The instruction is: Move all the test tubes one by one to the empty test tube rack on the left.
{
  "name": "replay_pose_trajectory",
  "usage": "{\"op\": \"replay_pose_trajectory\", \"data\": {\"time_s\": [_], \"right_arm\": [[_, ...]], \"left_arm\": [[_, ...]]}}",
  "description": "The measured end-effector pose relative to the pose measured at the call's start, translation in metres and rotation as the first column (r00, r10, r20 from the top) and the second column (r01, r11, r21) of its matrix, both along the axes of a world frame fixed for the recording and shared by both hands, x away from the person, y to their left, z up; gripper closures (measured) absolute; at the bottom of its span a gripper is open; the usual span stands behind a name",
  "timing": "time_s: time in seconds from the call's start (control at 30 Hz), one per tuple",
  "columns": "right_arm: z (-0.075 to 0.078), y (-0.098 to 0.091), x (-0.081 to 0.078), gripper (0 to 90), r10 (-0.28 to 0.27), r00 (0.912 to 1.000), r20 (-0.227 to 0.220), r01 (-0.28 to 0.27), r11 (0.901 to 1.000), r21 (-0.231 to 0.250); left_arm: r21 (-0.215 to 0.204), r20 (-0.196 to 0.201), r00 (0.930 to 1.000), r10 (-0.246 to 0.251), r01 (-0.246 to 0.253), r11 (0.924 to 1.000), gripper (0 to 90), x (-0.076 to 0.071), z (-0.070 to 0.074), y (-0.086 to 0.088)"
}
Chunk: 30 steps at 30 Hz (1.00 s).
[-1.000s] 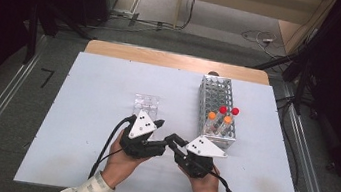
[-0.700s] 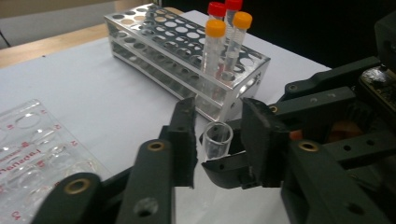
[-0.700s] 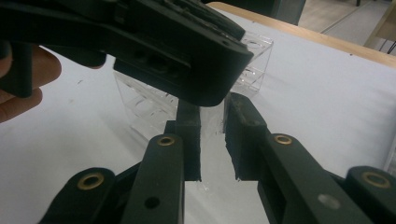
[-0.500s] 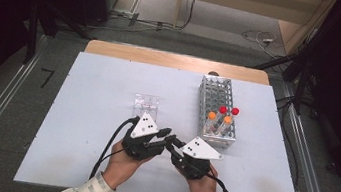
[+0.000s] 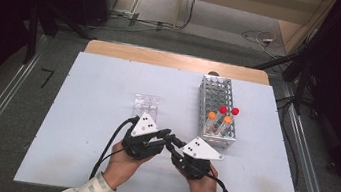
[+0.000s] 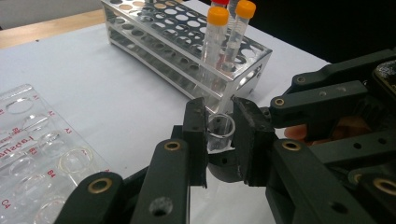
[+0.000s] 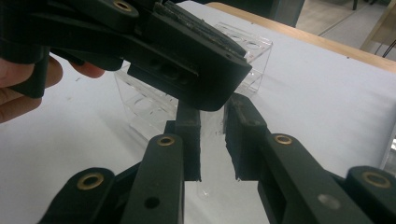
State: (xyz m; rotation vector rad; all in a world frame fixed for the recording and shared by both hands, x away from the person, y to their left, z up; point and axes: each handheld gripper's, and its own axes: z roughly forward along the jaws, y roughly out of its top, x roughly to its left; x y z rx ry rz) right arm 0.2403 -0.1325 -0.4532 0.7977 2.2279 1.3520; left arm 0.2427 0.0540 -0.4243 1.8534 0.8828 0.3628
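Both grippers meet at the near middle of the counter (image 5: 80, 113) on one clear tube (image 6: 219, 133). The left gripper (image 6: 218, 135) has just been closing; its jaws now clench the tube's open end. The right gripper (image 7: 212, 135) grasps the tube's clear body between its jaws. Beyond the left jaws stands the tube rack (image 6: 187, 37) with orange-capped tubes (image 6: 215, 32); beside them lies a clear well plate (image 6: 42, 149).

Left claw (image 5: 168, 137) and right claw (image 5: 172, 144) meet tip to tip, between clear well plate (image 5: 146, 105) and tube rack (image 5: 216, 111).
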Motion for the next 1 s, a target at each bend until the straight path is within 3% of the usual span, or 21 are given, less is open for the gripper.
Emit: {"op": "replay_pose_trajectory", "data": {"time_s": [0.07, 0.17, 0.3, 0.7, 1.0], "right_arm": [[0.000, 0.000, 0.001, 71.5, 0.006, 1.0000, -0.005, -0.006, 1.0000, 0.001], [0.001, -0.001, 0.002, 56.7, 0.033, 0.9992, -0.024, -0.033, 0.9994, 0.002], [0.001, -0.002, 0.003, 48.1, 0.036, 0.9984, -0.044, -0.036, 0.9994, 0.000], [0.001, -0.011, 0.006, 43.4, 0.022, 0.9979, -0.061, -0.022, 0.9998, 0.000], [0.003, -0.022, 0.009, 39.3, -0.005, 0.9978, -0.066, 0.005, 1.0000, 0.005]], "left_arm": [[0.002, 0.004, 1.0000, 0.007, -0.007, 1.0000, 76.9, 0.000, 0.000, 0.000], [-0.012, 0.010, 0.9999, 0.014, -0.014, 0.9998, 77.0, -0.001, 0.003, 0.002], [-0.032, 0.029, 0.9991, 0.030, -0.029, 0.9991, 77.0, -0.003, 0.012, 0.008], [-0.081, 0.060, 0.9940, 0.092, -0.087, 0.9930, 77.0, -0.001, 0.033, 0.038], [-0.069, 0.069, 0.9901, 0.123, -0.118, 0.9906, 76.9, -0.001, 0.038, 0.051]]}}
